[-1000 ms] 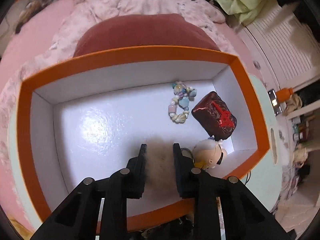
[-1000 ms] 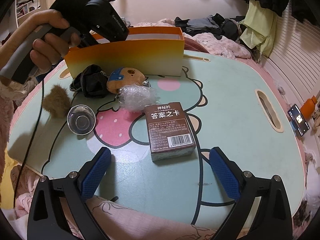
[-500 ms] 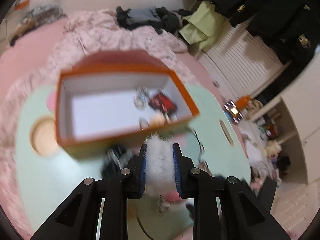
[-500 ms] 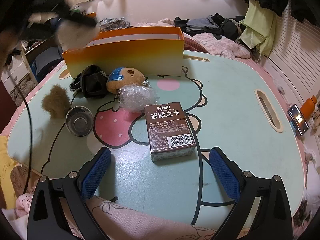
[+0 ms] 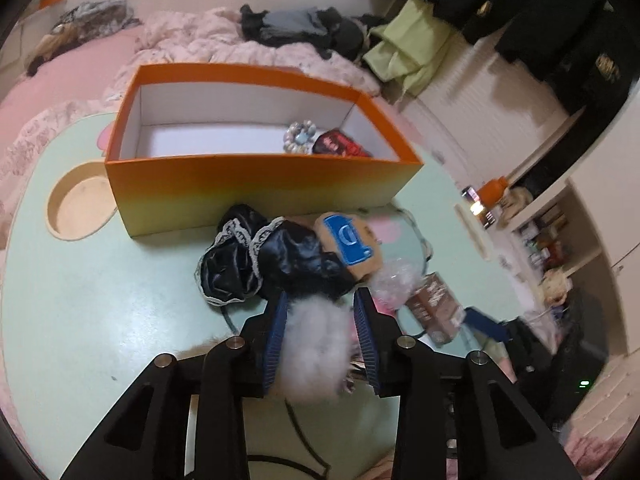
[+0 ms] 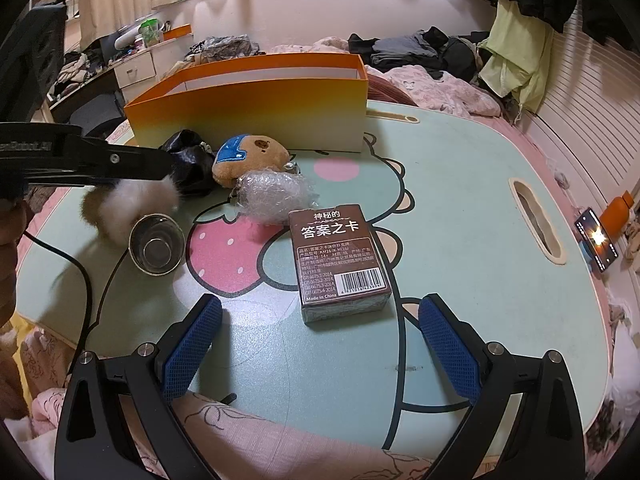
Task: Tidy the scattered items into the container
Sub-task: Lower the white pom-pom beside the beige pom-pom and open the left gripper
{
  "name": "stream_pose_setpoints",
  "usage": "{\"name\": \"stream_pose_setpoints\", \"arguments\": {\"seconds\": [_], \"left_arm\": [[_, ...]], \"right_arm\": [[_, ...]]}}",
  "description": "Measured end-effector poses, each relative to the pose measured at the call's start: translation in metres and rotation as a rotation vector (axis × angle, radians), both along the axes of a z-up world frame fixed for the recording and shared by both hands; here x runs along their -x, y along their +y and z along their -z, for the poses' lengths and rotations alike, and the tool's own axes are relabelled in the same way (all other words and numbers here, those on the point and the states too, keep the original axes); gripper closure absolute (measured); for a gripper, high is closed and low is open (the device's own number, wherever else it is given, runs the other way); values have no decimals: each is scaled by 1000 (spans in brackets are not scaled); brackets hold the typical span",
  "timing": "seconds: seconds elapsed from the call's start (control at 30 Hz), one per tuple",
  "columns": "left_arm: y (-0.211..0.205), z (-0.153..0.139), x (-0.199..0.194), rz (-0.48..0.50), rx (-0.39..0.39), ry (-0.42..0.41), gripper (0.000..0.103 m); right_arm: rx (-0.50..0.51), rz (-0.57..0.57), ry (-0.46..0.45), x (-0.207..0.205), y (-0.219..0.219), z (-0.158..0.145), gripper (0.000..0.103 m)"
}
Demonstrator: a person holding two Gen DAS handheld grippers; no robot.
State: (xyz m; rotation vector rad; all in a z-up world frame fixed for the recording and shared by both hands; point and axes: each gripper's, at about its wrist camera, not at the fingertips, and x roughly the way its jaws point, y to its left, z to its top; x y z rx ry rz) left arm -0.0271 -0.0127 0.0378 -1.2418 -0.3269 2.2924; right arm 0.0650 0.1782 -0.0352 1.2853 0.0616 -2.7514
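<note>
My left gripper [image 5: 320,296] hovers over the table in front of the orange box [image 5: 260,184]. Its jaws are opening, with a white fluffy pom-pom [image 5: 316,348] loose between the pads; a sliver of gap shows by the right pad. The right wrist view shows the pom-pom [image 6: 132,208] sagging below the left gripper [image 6: 160,164], just above a glass cup [image 6: 156,248]. My right gripper [image 6: 320,306] stands wide open and empty, just short of a brown card box [image 6: 340,260]. Inside the orange box lie a bead bracelet [image 5: 300,142] and a dark red item [image 5: 340,147].
On the mint table [image 6: 460,200], in front of the orange box, lie a black lace cloth [image 6: 192,160], a bear plush [image 6: 252,156], a bubble-wrap bundle [image 6: 276,196] and a brown fur ball [image 6: 90,202]. A phone [image 6: 596,240] and an orange bottle [image 6: 618,210] sit beyond the right edge.
The left gripper came back out of the orange box with the white pom-pom and now hangs over the table in front of it, jaws wider. The right gripper has not moved.
</note>
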Motion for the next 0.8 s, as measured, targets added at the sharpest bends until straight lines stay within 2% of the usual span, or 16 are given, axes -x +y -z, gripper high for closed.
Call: {"name": "stream_pose_setpoints", "arguments": {"seconds": [0.07, 0.13, 0.17, 0.2, 0.23, 0.27, 0.33, 0.47, 0.57, 0.6, 0.67, 0.8], "left_arm": [[-4, -5, -8, -18, -25, 43, 70], [-8, -10, -21, -71, -12, 100, 69], [-10, -12, -29, -126, 19, 145, 66], [-10, -15, -43, -199, 78, 213, 55], [-9, -17, -55, -240, 128, 263, 51], [-7, -16, -63, -254, 161, 293, 47], [-2, -11, -80, -275, 219, 332, 46], [4, 5, -87, -283, 259, 305, 38], [9, 14, -79, -248, 290, 264, 38], [8, 14, -79, -241, 289, 262, 38], [7, 14, -82, -234, 291, 274, 38], [5, 13, -85, -237, 278, 278, 38]], "right_arm": [[12, 2, 3, -1, 2, -1, 5], [43, 0, 6, -3, 6, -3, 5], [71, -2, 6, -3, 9, -4, 5], [96, -5, 3, -2, 12, -5, 5], [118, -6, -2, -1, 15, -7, 5], [131, -5, -5, 1, 17, -9, 5], [142, -2, 12, 5, 18, -16, 5], [154, -30, 90, 23, 14, -52, 15], [171, -89, 97, 53, 5, -79, 36], [167, -108, 85, 70, -1, -87, 44], [144, -140, 43, 108, -14, -98, 53], [152, -184, -137, 179, -35, -92, 54]]}}
